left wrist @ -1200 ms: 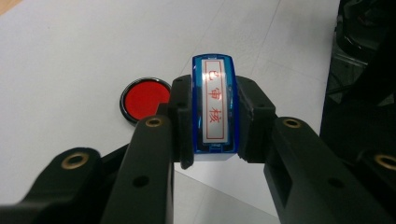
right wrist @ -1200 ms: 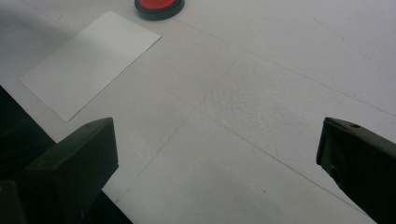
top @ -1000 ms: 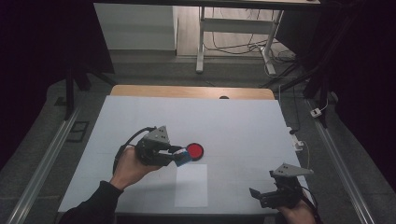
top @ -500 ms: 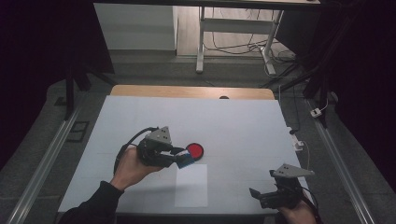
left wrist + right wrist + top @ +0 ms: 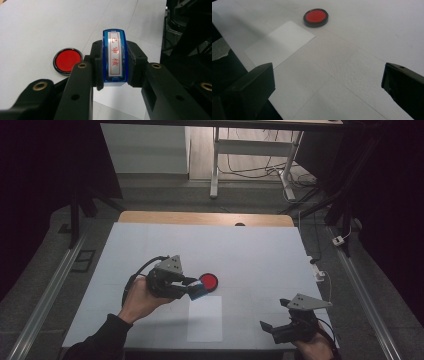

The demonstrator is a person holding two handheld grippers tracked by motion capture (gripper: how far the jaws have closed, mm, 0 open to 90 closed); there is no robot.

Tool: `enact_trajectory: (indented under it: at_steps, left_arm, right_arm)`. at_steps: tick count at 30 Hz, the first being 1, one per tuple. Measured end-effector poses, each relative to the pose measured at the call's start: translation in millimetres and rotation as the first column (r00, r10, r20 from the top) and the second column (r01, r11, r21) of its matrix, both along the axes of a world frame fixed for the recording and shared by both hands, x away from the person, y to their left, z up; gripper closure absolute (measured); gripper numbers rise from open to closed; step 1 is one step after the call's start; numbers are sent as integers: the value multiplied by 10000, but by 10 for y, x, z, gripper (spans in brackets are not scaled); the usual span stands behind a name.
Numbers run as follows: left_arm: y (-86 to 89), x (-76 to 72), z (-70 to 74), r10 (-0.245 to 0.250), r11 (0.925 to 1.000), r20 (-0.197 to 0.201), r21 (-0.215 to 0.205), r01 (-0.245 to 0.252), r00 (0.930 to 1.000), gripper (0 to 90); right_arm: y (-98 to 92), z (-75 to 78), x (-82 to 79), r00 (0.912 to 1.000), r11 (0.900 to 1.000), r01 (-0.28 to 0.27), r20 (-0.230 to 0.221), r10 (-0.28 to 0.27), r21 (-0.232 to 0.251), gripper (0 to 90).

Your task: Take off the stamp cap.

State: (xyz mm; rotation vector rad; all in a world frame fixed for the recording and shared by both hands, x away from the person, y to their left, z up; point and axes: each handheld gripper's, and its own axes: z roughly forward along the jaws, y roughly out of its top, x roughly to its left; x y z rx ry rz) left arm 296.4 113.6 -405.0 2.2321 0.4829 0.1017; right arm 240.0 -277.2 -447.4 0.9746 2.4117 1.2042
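Observation:
My left gripper (image 5: 194, 290) is shut on a blue stamp (image 5: 199, 293), held just above the table beside a round red ink pad (image 5: 209, 281). In the left gripper view the stamp (image 5: 114, 58) sits upright between the two black jaws, its clear face showing red characters, and the ink pad (image 5: 68, 60) lies to its left. A white sheet of paper (image 5: 205, 319) lies flat in front of the pad. My right gripper (image 5: 274, 314) rests near the table's front right corner, open, with nothing between its jaws. Its own view looks past the paper (image 5: 279, 46) to the ink pad (image 5: 315, 17).
The white table top (image 5: 260, 255) has a wooden strip (image 5: 200, 218) along its far edge. Metal rails (image 5: 47, 290) run along both sides on the floor. A white plug and cables (image 5: 320, 272) lie off the right edge. A desk frame (image 5: 216, 165) stands beyond.

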Motion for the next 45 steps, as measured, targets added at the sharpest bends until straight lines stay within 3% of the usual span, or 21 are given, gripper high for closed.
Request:
enact_trajectory:
  at_steps: [5, 10, 14, 22, 25, 31, 38, 45]
  left_arm:
    - [-2, -5, -4, -58, 10000, -35, -66, 58, 10000, 706]
    - [-8, -6, -16, -97, 9999, -73, -31, 96, 9999, 706]
    - [-15, -10, -19, -93, 9999, -59, -42, 92, 9999, 706]
    - [-27, -14, -19, -222, 9997, 98, 42, 221, 9997, 706]
    - [-29, -17, -16, -225, 9997, 169, 63, 224, 9996, 706]
    - [-36, -16, -21, -256, 9996, 216, 88, 254, 9994, 706]
    - [-39, -27, -13, -394, 9992, 338, 27, 394, 9986, 706]
    - [-41, -38, -6, -532, 9986, 453, -44, 534, 9976, 706]
  right_arm:
    - [121, -11, 10, 9978, 9976, -638, 166, 642, -254, 0]
    - [217, -17, 38, 9925, 9929, -1185, 287, 1187, -56, 0]
    - [284, -35, 42, 9903, 9901, -1390, 76, 1389, 211, 0]
    - [415, -42, 63, 9831, 9824, -1832, 119, 1829, 372, 0]
    - [473, -35, 75, 9759, 9738, -2180, 224, 2170, 655, 0]
    - [565, -43, 98, 9704, 9670, -2412, 94, 2413, 820, 0]
    - [716, -63, 152, 9616, 9592, -2736, -16, 2744, 717, 0]
    - [903, -88, 245, 9467, 9452, -3201, -172, 3218, 647, 0]
